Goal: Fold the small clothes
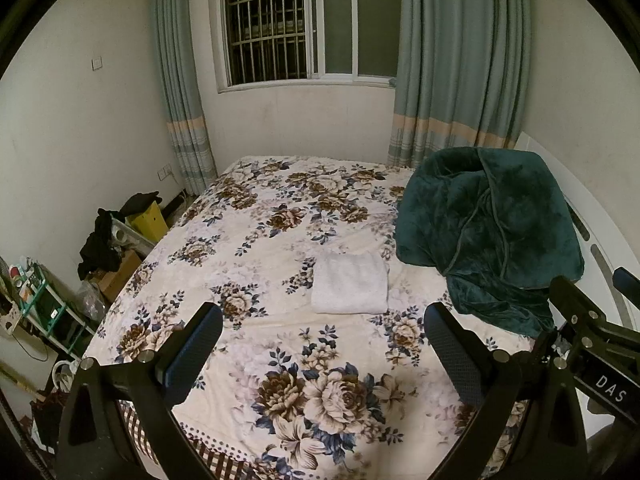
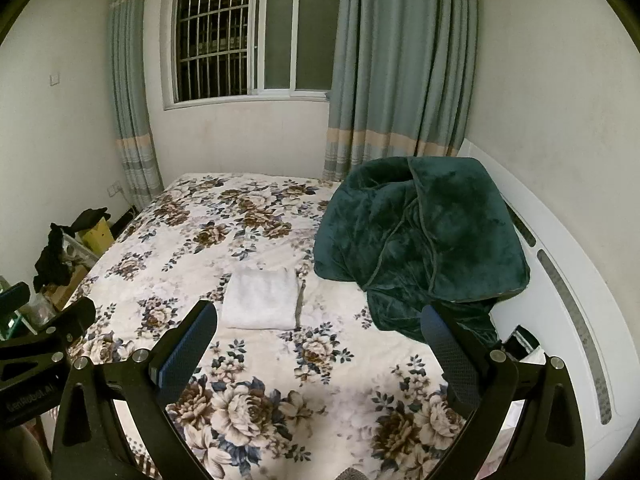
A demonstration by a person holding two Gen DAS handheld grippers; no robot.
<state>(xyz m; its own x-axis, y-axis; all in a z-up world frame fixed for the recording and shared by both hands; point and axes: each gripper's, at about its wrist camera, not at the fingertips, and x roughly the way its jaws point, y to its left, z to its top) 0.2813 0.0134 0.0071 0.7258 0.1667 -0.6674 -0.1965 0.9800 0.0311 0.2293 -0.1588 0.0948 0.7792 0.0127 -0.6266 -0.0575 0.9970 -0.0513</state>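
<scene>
A small white cloth (image 1: 350, 282) lies folded into a flat rectangle on the flowered bedspread (image 1: 280, 216), near the middle of the bed; the right wrist view shows the white cloth (image 2: 261, 298) too. My left gripper (image 1: 323, 320) hovers above the near part of the bed, open, with nothing between its fingers. My right gripper (image 2: 319, 322) hangs beside it at about the same height, also open and holding nothing. Both sit short of the cloth, which is untouched. The right gripper's body (image 1: 592, 336) shows at the right edge of the left wrist view.
A bulky dark green plush blanket (image 1: 488, 232) is heaped at the right of the bed against the white headboard (image 2: 568, 288). Boxes, dark clothes and a shelf (image 1: 44, 304) crowd the floor on the left. A barred window (image 1: 272, 24) and curtains stand behind.
</scene>
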